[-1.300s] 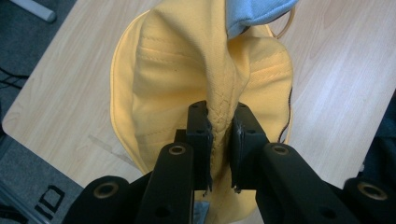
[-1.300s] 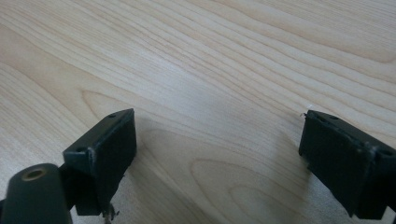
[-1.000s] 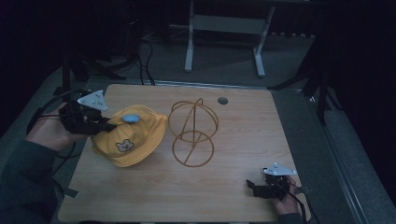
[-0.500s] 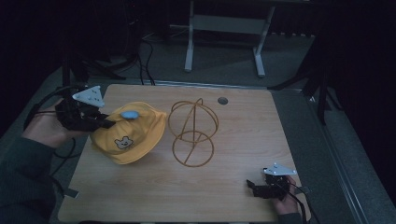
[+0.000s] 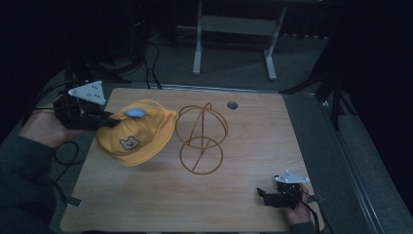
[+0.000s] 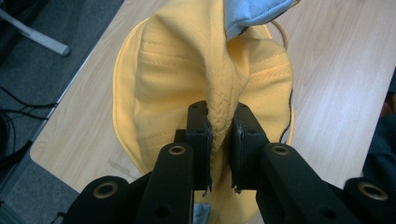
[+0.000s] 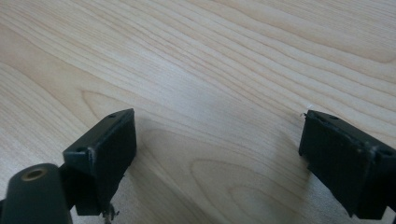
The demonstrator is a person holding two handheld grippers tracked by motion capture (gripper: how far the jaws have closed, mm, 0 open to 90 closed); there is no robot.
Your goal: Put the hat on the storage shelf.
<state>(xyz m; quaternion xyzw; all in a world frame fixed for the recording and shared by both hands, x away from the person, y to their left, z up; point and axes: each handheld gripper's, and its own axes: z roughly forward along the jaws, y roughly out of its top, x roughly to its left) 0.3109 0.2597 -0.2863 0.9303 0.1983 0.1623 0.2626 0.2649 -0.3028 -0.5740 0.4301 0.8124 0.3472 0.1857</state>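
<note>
Right hand-held gripper (image 5: 265, 196) is sitting at the near right corner of the light wooden desk (image 5: 253, 141), jaws standing wide apart with nothing but bare wood grain between them in the right gripper view (image 7: 217, 154); person's hand is wrapping its rear.

Left hand-held gripper (image 5: 113, 122) is coming in from the left desk edge, jaws pinching a bunched fold of the yellow fabric bucket hat with a small bear face print (image 5: 134, 134). In the left gripper view the pads are squeezing the creased cloth right between them (image 6: 223, 135), closed down to a narrow gap. Hat (image 6: 187, 74) is hanging off that grip over the left half of the desk, sagging toward the surface, shadow showing under its near edge. Light blue patch (image 5: 134, 113) is sitting on its top.

Just right of the hat, orange wire-frame sphere stand (image 5: 200, 139) is standing upright mid-desk, hat brim close beside it; cannot tell if touching.

Farther back, small dark round grommet (image 5: 232, 105) is sitting in the desk near the far edge.
</note>
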